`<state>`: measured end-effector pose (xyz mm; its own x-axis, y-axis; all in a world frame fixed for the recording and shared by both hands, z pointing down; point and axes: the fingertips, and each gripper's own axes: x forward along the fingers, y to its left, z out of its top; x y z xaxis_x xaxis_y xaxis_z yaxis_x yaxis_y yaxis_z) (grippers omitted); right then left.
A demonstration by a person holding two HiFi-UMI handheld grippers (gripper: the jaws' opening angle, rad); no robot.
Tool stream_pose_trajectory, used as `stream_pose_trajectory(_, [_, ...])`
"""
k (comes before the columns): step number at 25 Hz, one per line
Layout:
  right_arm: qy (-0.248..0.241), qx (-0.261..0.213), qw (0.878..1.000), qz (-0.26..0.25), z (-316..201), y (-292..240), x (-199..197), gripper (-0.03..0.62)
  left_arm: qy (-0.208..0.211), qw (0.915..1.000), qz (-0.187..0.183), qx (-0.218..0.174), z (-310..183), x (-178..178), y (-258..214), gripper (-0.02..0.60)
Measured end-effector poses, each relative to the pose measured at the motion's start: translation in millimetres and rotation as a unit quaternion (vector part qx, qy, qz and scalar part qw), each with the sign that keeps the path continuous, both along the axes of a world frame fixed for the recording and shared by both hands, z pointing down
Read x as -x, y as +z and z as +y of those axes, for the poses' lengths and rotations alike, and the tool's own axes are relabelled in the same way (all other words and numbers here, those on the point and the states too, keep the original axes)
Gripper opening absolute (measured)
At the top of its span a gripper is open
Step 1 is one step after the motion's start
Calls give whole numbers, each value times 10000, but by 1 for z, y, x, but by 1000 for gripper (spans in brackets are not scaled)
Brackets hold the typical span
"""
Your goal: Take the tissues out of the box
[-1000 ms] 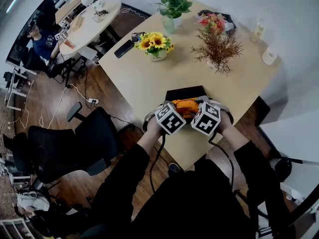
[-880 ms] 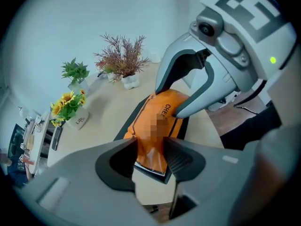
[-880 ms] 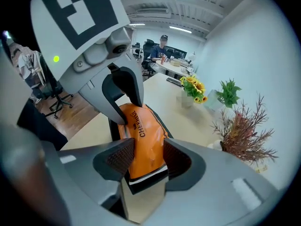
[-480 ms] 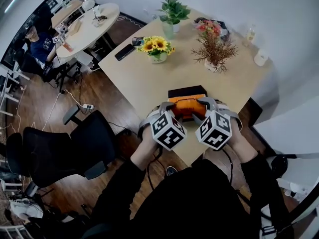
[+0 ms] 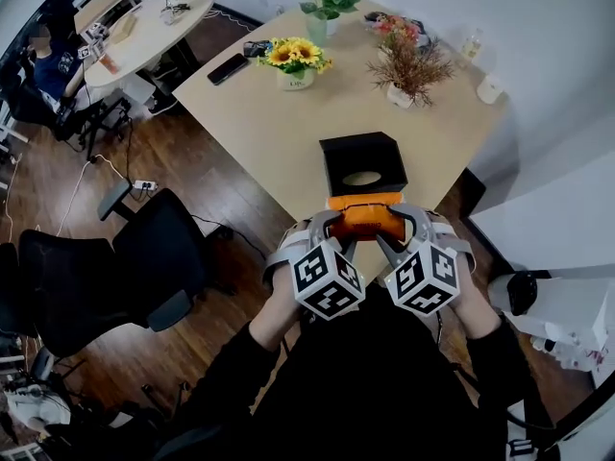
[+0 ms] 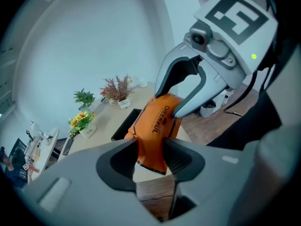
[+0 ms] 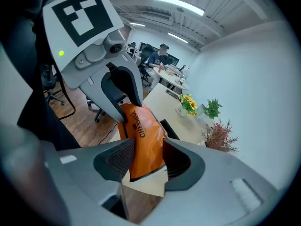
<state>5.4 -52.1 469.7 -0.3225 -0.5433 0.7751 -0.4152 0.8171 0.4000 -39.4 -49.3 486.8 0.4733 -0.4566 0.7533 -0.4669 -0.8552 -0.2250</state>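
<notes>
Both ends of the orange tissue pack (image 5: 365,216) are covered in the head view by the jaws clamped on them. The hands are almost wholly masked behind the left gripper (image 5: 330,227) and the right gripper (image 5: 402,227). Nothing can be made out inside the black box (image 5: 338,157): its oval opening is lost in shadow. In each gripper view, the pack's near end is pinched out of sight between the pads, and its far end is hidden by the other gripper's jaws. The flat dark item (image 5: 228,68) beside the sunflowers (image 5: 293,56) cannot be named, nor can the clutter on the round table (image 5: 183,22) or the small white object (image 5: 490,88) near the far corner.
</notes>
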Motion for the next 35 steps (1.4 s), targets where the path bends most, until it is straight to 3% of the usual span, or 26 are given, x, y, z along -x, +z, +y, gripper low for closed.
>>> stream_pose_trajectory(7, [119,376,9992,73,30,32,-5,186,120,9993,9,343,30,-5,31,144])
stream_pose_trajectory(18, [-214,721,9967,-289,17,67,-23,184,-164,9963,-500,682,20,-22,63,141])
stream_pose_trajectory(27, [-372,1673,9838,-534,-9,134,-37,189,-99,9842,-657,1641,-4,-41,120,150])
stream_pose_trajectory(35, [-535,1930,9789,-415,-24,168,-39,193,-194,9754,-1000,1956,-20,-45,153,152])
